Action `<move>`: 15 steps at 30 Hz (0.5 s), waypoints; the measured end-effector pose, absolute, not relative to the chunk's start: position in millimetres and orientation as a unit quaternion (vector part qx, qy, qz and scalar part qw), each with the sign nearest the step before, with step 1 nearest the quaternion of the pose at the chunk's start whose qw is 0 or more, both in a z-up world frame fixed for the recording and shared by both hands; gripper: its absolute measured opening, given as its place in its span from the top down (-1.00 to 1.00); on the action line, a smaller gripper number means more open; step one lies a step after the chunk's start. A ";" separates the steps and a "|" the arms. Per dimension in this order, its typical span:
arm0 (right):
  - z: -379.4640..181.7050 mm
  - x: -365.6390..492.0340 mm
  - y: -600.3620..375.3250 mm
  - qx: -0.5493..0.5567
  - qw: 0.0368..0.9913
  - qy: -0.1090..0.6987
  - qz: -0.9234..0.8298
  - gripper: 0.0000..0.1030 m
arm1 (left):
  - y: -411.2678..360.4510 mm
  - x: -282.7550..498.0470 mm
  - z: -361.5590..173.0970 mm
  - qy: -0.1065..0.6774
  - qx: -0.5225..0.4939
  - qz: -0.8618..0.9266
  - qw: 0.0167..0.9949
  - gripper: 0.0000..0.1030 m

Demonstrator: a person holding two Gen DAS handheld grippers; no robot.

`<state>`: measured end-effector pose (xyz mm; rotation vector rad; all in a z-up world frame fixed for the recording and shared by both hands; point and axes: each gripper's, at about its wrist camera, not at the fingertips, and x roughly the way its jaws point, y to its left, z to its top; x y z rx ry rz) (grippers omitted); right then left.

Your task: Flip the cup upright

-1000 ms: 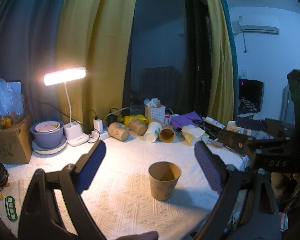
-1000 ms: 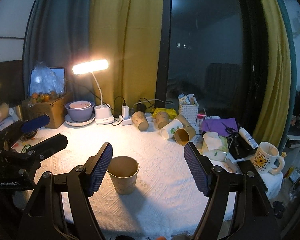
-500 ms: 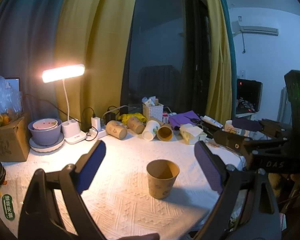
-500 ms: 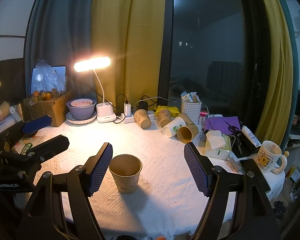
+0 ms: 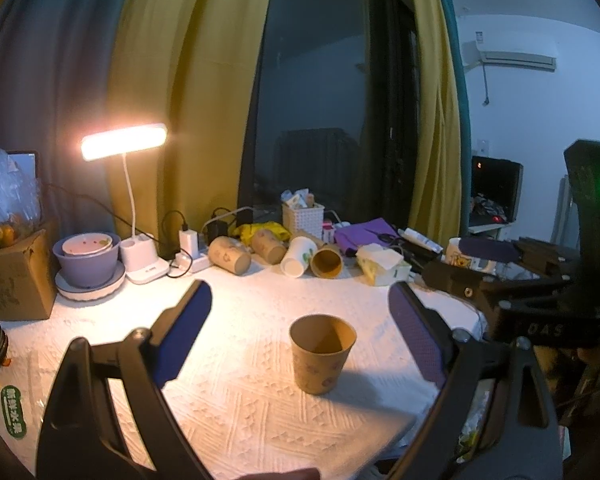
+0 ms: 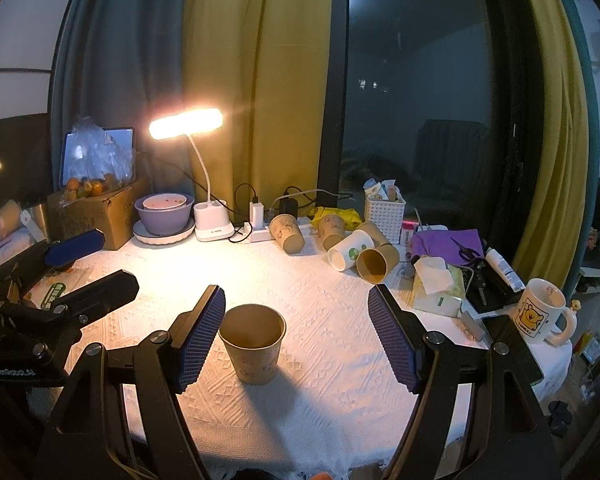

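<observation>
A brown paper cup [image 5: 322, 354] stands upright, mouth up, on the white tablecloth [image 5: 236, 396]; it also shows in the right wrist view [image 6: 253, 343]. My left gripper [image 5: 300, 336] is open and empty, its blue pads wide apart, held back from the cup. My right gripper [image 6: 296, 334] is open and empty too; the cup stands just in front of its left pad, apart from it. The right gripper's body shows at the right of the left wrist view [image 5: 540, 312], and the left gripper shows at the left of the right wrist view [image 6: 56, 300].
Several paper cups [image 6: 340, 244] lie on their sides at the back of the table. A lit desk lamp [image 6: 204, 200], purple bowl [image 6: 163, 216], cardboard box [image 6: 96, 208], white basket [image 6: 384, 212], tissue box [image 6: 438, 286] and bear mug [image 6: 540, 312] stand around the table's edges.
Both grippers have drawn back and risen slightly, still open. The cup stays upright in the same spot.
</observation>
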<state>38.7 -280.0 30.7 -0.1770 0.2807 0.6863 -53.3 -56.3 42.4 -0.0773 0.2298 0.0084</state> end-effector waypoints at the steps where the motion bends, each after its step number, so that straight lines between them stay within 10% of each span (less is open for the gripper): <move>1: 30.7 38.8 -280.0 -0.086 0.928 0.137 0.335 -0.49 | -56.8 -53.5 42.0 0.115 -0.039 0.004 0.993 -0.77; 15: 26.9 39.8 -279.4 -0.086 0.928 0.141 0.335 -0.49 | -57.3 -54.1 39.0 0.120 -0.043 -0.003 0.992 -0.77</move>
